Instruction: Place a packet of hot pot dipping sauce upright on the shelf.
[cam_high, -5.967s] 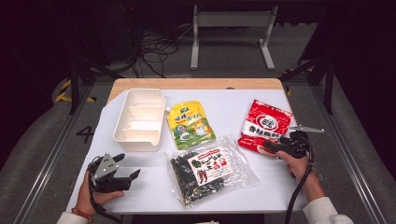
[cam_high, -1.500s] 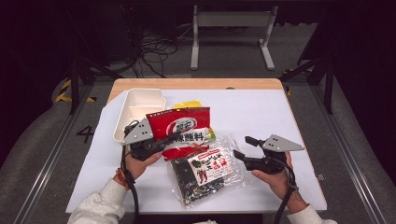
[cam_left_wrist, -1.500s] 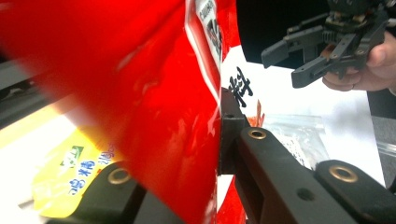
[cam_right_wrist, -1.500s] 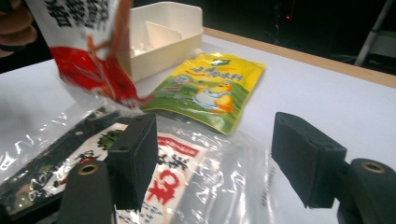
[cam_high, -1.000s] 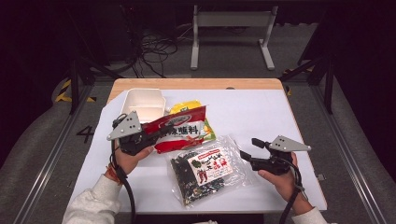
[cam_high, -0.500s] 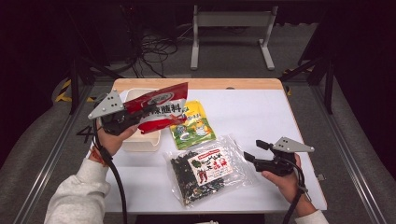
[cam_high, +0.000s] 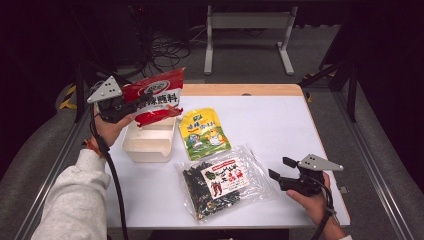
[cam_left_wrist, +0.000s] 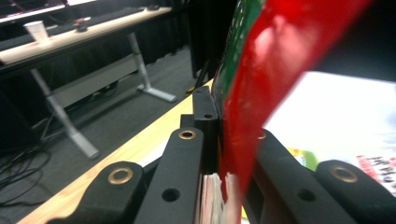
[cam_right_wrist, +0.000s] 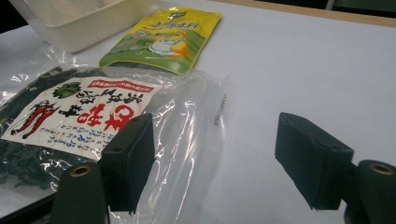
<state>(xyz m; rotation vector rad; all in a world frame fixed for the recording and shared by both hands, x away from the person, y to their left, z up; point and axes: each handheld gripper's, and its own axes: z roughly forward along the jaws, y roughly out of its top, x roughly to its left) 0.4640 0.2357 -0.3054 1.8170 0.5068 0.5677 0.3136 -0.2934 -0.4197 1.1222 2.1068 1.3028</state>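
Observation:
A red packet (cam_high: 155, 97) with white lettering hangs tilted above the white tray (cam_high: 150, 146) at the table's left. My left gripper (cam_high: 131, 106) is shut on its left edge; in the left gripper view the jaws of the left gripper (cam_left_wrist: 219, 140) pinch the red packet (cam_left_wrist: 261, 93). My right gripper (cam_high: 279, 169) lies low near the front right, open and holding nothing, just right of a clear bag (cam_high: 220, 182) of dark dried food. In the right gripper view the right gripper (cam_right_wrist: 215, 154) stands over the edge of the clear bag (cam_right_wrist: 70, 121).
A yellow-green pouch (cam_high: 202, 132) lies flat between the tray and the clear bag, also seen as the yellow-green pouch (cam_right_wrist: 163, 39) beside the tray (cam_right_wrist: 70, 23). A wooden strip (cam_high: 240, 90) runs along the table's far edge. The white tabletop (cam_high: 280, 125) spreads to the right.
My left hand has carried the red packet left and upward, from over the pouch to above the tray. The right gripper has edged slightly toward the near right, still open.

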